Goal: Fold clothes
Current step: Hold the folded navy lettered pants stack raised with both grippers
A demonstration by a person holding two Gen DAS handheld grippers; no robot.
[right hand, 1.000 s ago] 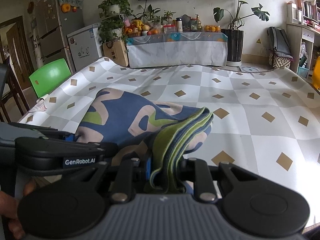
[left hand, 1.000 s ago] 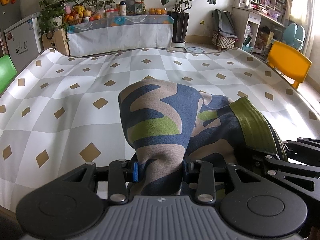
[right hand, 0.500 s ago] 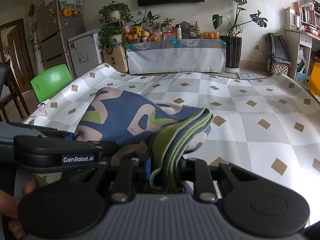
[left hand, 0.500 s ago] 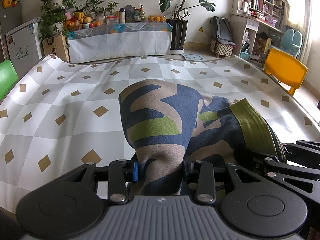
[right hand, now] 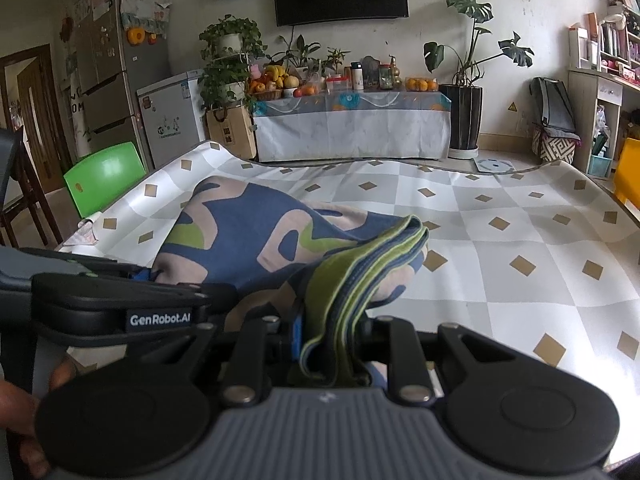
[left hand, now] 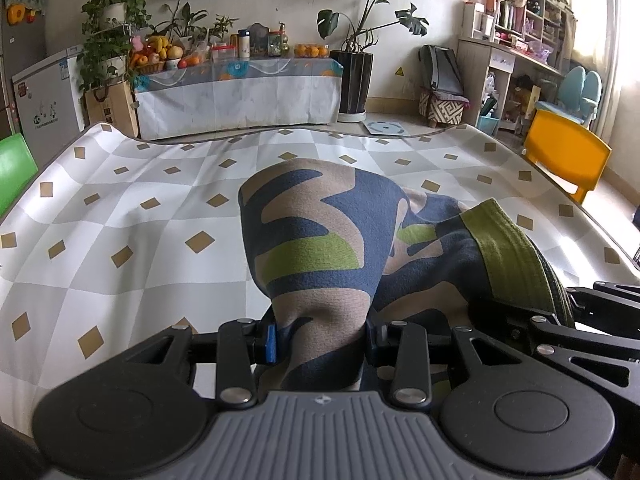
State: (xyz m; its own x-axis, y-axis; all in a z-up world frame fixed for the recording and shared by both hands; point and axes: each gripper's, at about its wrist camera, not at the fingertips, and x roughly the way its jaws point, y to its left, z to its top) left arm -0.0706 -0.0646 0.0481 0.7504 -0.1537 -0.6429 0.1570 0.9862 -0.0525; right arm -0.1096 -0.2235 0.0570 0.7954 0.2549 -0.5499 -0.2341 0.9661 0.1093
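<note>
Each gripper (left hand: 320,338) (right hand: 330,338) is matte black: a ribbed grey housing between two round discs, jointed link arms with silver screws, and a blue pad on the inner finger. The left gripper's side reads "GenRobot.AI" in white. Fingers (right hand: 24,412) show bare.

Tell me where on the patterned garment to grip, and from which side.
Grip the garment at its near edge, from the near side: the green waistband stacks in firm layers there. The right tool pinches it; the left tool pinches bunched cloth beside it.
</note>
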